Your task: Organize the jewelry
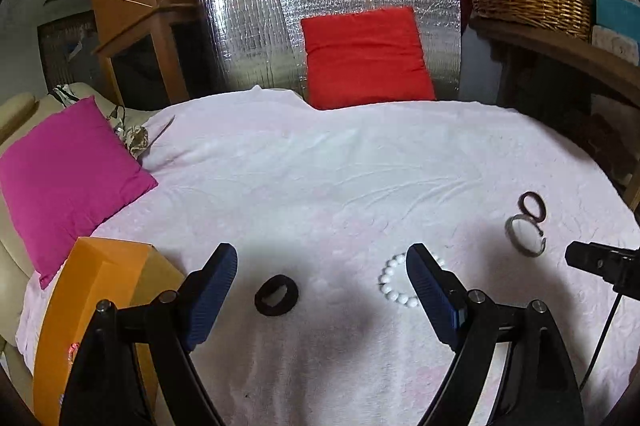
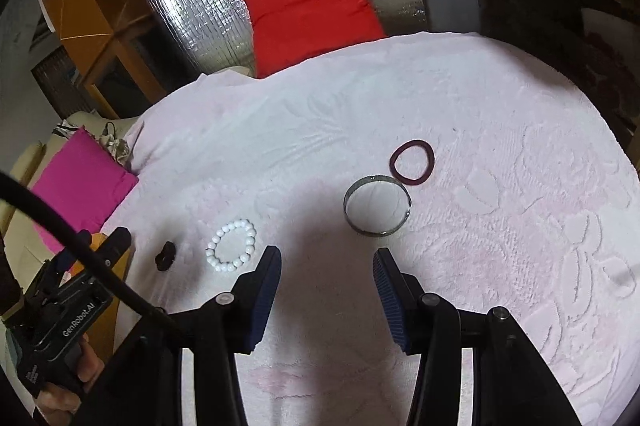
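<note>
Black hair tie (image 1: pixel 276 295) between left tool (image 1: pixel 322 280) tips

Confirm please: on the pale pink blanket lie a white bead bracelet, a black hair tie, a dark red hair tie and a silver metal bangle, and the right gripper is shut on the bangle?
Not quite. The right wrist view shows the right gripper open and empty; the silver metal bangle lies apart from it.

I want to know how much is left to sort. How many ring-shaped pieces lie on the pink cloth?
4: black hair tie nearest the orange box, white bead bracelet beside it, metal bangle further right, dark red band just beyond. None hidden that I can see.
</note>
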`<state>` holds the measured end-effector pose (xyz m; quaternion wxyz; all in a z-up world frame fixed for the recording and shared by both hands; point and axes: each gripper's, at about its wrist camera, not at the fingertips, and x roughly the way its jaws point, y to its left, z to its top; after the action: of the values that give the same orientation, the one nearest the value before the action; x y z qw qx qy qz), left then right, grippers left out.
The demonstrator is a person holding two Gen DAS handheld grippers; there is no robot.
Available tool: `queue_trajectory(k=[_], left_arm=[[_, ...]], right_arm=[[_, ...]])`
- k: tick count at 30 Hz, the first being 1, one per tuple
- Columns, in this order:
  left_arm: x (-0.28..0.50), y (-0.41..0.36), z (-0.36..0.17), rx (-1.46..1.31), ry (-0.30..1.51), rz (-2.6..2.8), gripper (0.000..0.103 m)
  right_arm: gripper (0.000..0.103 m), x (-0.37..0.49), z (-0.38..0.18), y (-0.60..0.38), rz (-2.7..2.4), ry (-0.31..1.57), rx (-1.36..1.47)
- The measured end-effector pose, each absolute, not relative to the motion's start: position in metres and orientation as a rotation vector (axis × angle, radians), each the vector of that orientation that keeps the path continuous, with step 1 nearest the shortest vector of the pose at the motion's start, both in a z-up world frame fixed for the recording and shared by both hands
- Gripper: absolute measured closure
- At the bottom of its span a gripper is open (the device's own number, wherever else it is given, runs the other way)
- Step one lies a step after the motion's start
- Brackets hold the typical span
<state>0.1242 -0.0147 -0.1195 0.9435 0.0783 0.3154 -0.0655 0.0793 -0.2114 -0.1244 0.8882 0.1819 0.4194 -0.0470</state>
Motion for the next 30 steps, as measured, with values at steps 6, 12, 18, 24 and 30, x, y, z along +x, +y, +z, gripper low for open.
queue_trajectory(k=[6, 12, 18, 24, 30], left_arm=[[0.124, -0.015, -0.122, 0.182, 0.642, -0.134, 0.016], [0.124, -0.016, -0.123, 0.188, 0.646, -0.139, 0.016], [0.125, -0.014, -0.124, 0.188, 0.65, -0.137, 0.016], [0.126, -0.014, -0.125, 0.192, 0.657, -0.136, 0.016], [0.127, -0.015, -0.127, 0.199, 0.661, -0.133, 0.016]], right_arm=[[0.052, 0.086, -0.134, -0.209, -0.104, 0.905, 0.378], [0.051, 0.085, -0.136, -0.211, -0.112, 0.906, 0.382], [0.052, 0.086, -0.137, -0.212, -0.116, 0.913, 0.395], [0.052, 0.087, -0.139, -0.211, -0.115, 0.912, 0.398], [0.051, 0.09, -0.143, -0.213, -0.114, 0.918, 0.414]])
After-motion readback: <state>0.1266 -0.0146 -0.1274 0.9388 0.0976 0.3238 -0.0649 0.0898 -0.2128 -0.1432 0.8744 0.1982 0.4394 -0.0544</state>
